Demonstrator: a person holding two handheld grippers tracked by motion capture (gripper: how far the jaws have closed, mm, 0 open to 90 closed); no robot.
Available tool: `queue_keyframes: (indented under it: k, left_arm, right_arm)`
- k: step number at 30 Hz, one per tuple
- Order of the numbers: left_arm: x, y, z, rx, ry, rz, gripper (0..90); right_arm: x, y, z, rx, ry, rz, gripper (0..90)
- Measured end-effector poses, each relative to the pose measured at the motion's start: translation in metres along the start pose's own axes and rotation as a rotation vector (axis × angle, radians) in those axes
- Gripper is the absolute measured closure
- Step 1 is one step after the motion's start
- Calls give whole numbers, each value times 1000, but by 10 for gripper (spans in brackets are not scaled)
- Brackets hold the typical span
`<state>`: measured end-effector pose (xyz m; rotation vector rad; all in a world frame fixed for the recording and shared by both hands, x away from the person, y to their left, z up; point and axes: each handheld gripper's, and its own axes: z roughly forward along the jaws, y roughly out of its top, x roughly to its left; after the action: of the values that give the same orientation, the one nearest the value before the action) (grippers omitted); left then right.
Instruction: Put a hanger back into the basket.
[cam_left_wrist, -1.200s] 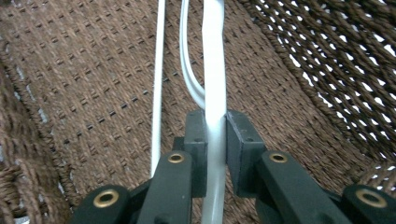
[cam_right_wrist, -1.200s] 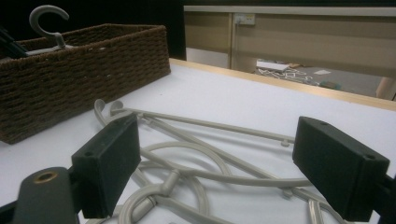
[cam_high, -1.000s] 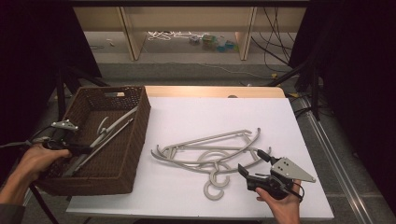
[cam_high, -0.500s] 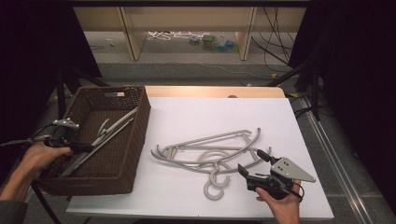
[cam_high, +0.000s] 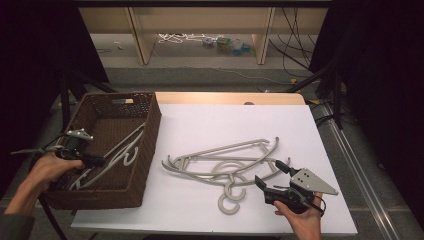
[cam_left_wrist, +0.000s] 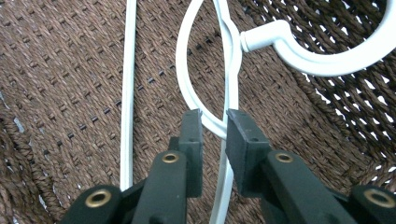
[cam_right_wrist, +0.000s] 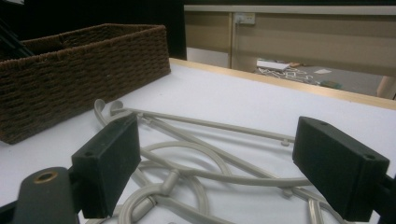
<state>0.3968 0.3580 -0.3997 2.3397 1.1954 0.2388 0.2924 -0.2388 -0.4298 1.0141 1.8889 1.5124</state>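
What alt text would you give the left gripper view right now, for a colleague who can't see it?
The left gripper has its two black jaws nearly closed around a thin loop of a white hanger lying on the woven floor of the brown basket. The hanger's hook curves off to the upper right.

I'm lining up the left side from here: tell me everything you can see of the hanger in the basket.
The white hanger, seemingly plastic, lies tilted in the brown woven basket, its hook near the right wall. Thin rods, a rounded loop and a thick curved hook make it up. The left gripper straddles its loop and rod, jaws narrowly parted; contact unclear.
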Motion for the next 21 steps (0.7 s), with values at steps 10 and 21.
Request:
queue_keyframes:
  k: [10,21]
  left_arm:
    - [-15,6,-24,-211,77,-24,496]
    - [-53,14,-36,-495,93,-155,275]
  right_arm:
    - [0,0,0,1,0,6,161]
    - [0,1,0,-14,8,6,161]
